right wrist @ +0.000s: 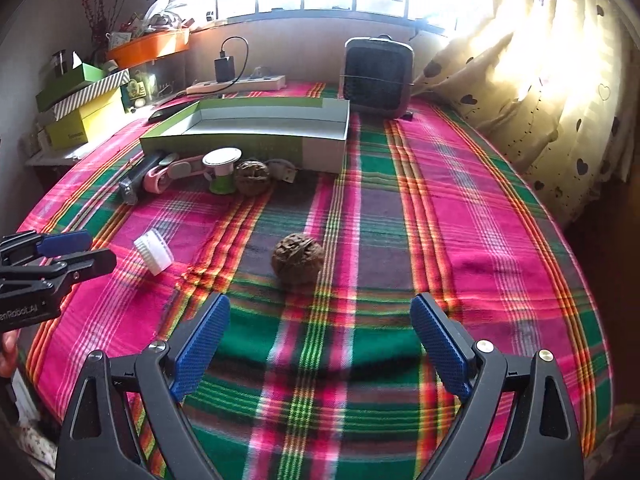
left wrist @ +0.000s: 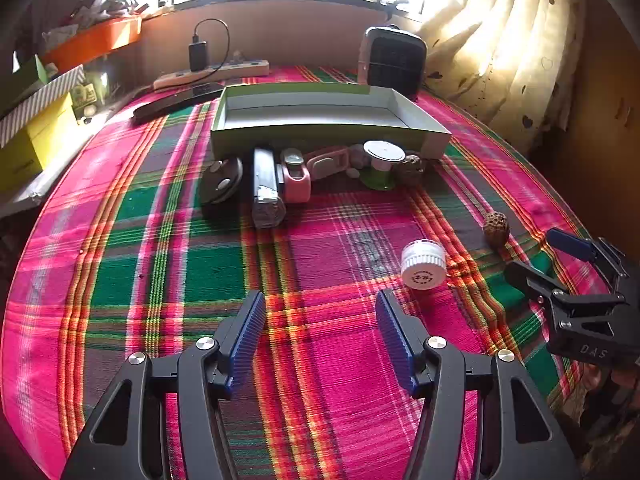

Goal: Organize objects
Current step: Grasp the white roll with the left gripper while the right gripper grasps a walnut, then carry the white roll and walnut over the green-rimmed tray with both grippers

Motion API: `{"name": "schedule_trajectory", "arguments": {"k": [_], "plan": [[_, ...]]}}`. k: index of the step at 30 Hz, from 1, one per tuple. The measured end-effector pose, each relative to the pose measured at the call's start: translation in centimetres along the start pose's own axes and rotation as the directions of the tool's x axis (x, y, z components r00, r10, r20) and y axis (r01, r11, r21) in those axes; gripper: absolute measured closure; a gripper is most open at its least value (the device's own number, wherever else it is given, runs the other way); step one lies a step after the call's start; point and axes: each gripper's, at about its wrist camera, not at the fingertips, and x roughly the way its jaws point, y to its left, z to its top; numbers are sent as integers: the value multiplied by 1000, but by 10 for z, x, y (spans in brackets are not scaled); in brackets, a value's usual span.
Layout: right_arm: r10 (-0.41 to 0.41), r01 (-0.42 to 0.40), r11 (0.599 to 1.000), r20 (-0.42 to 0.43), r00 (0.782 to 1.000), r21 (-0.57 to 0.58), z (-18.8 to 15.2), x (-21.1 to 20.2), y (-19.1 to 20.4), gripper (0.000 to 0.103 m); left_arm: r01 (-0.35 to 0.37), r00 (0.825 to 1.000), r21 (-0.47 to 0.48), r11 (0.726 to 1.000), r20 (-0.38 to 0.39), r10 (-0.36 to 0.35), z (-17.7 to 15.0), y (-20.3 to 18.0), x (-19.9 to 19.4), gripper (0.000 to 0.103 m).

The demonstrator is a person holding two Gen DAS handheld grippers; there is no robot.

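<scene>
A white ribbed jar (left wrist: 423,264) lies on its side on the plaid cloth, just ahead and right of my open, empty left gripper (left wrist: 320,312); it also shows in the right wrist view (right wrist: 154,251). A brown walnut (right wrist: 297,262) sits ahead of my open, empty right gripper (right wrist: 320,316), and shows in the left wrist view (left wrist: 496,229). An empty green box (left wrist: 328,118) stands farther back (right wrist: 248,128). In front of it lie a black disc (left wrist: 221,180), a black stapler (left wrist: 266,188), a pink case (left wrist: 297,178), a green spool (left wrist: 380,166) and a second walnut (right wrist: 251,177).
A dark fan heater (right wrist: 378,76) stands at the back right, a power strip with charger (right wrist: 236,82) at the back. Stacked boxes (right wrist: 80,108) and an orange tray (right wrist: 150,46) are at the left. A curtain (right wrist: 540,92) hangs along the right.
</scene>
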Motion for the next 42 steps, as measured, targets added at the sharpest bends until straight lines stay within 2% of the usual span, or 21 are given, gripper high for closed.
{"name": "schedule_trajectory", "arguments": {"k": [6, 9, 18, 23, 25, 28, 31, 35, 42], "plan": [[36, -37, 999, -36, 999, -30, 7, 13, -3, 15, 100, 995, 40, 994, -18, -99, 9, -18, 4, 47], [52, -55, 997, -53, 997, -55, 10, 19, 0, 16, 124, 992, 71, 990, -34, -122, 11, -26, 8, 47], [82, -86, 994, -63, 995, -71, 16, 27, 0, 27, 128, 991, 120, 984, -42, -124, 20, -40, 19, 47], [115, -120, 990, -67, 991, -68, 18, 27, 1, 40, 123, 992, 123, 985, -41, -119, 24, -39, 22, 58], [124, -128, 989, -65, 990, -70, 17, 27, 2, 44, 126, 992, 124, 984, -42, -122, 25, -39, 24, 66], [127, -131, 989, -63, 990, -69, 17, 27, 2, 48, 137, 990, 122, 983, -43, -133, 26, -39, 24, 73], [129, -133, 989, -62, 990, -71, 19, 27, 2, 58, 138, 990, 124, 983, -41, -133, 26, -39, 25, 78], [134, -138, 988, -64, 989, -71, 19, 27, 3, 71, 143, 990, 121, 982, -41, -139, 25, -39, 25, 78], [128, -132, 990, -70, 989, -57, 21, 26, 5, 71, 137, 990, 121, 983, -43, -132, 26, -40, 25, 78]]}}
